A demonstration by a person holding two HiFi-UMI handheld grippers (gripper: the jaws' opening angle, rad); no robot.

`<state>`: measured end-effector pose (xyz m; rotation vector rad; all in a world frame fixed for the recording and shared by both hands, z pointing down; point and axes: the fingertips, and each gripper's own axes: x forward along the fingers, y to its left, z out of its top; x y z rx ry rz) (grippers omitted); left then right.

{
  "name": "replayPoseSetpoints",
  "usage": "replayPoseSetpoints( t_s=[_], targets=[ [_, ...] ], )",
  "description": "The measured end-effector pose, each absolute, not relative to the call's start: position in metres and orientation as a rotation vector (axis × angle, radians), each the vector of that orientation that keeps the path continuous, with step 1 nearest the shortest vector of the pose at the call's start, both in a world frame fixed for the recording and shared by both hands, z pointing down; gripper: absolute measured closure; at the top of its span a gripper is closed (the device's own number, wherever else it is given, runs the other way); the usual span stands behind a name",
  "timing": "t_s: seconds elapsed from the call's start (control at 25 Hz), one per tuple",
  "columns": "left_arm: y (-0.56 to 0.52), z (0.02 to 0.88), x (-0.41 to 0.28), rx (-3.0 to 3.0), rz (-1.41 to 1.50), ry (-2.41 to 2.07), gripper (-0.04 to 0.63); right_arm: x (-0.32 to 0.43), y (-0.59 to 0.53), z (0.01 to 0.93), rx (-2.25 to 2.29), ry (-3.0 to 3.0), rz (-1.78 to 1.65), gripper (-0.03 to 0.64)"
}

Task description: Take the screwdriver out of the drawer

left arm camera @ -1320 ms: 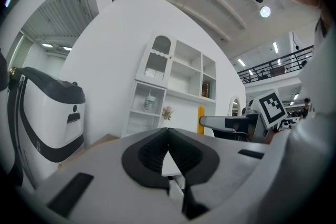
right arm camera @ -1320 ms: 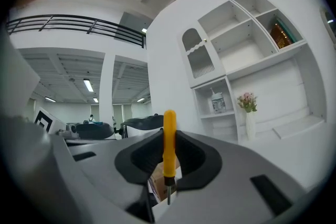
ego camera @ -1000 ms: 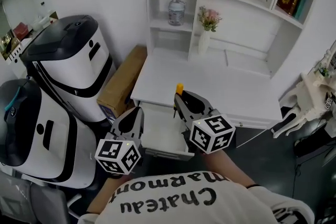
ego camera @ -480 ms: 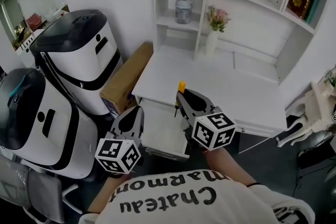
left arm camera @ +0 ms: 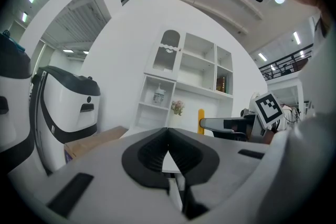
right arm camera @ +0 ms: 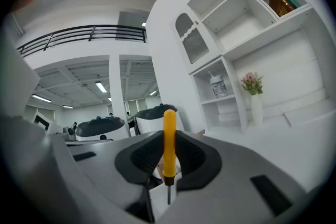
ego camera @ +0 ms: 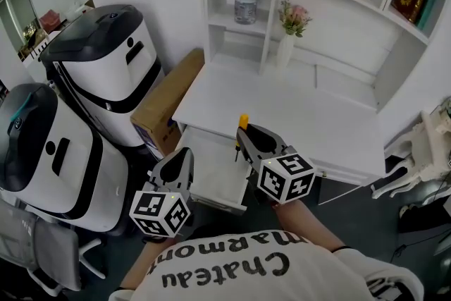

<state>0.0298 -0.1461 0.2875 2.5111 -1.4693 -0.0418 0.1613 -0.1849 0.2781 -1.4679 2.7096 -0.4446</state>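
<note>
Over the open drawer (ego camera: 211,176), the R gripper (ego camera: 248,141) had its fingers clamped on the screwdriver (right arm camera: 169,139), yellow handle up, tip down, clear of the drawer afaict. So the main bit looked done imo. L gripper (ego camera: 182,157) hung beside it, fingers shut, empty. Left: prob set it on the counter (ego camera: 296,116), maybe shut the drawer.
</note>
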Motion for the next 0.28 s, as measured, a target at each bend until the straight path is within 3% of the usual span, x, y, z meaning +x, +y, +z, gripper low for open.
replayPoseSetpoints(
  t_s=[0.28],
  targets=[
    [-0.1461, 0.2911, 0.0386, 2.505, -0.032, -1.476, 0.572, 0.1700, -0.1859, 0.2885, -1.471, 2.719, -0.470, 0.537]
  ],
)
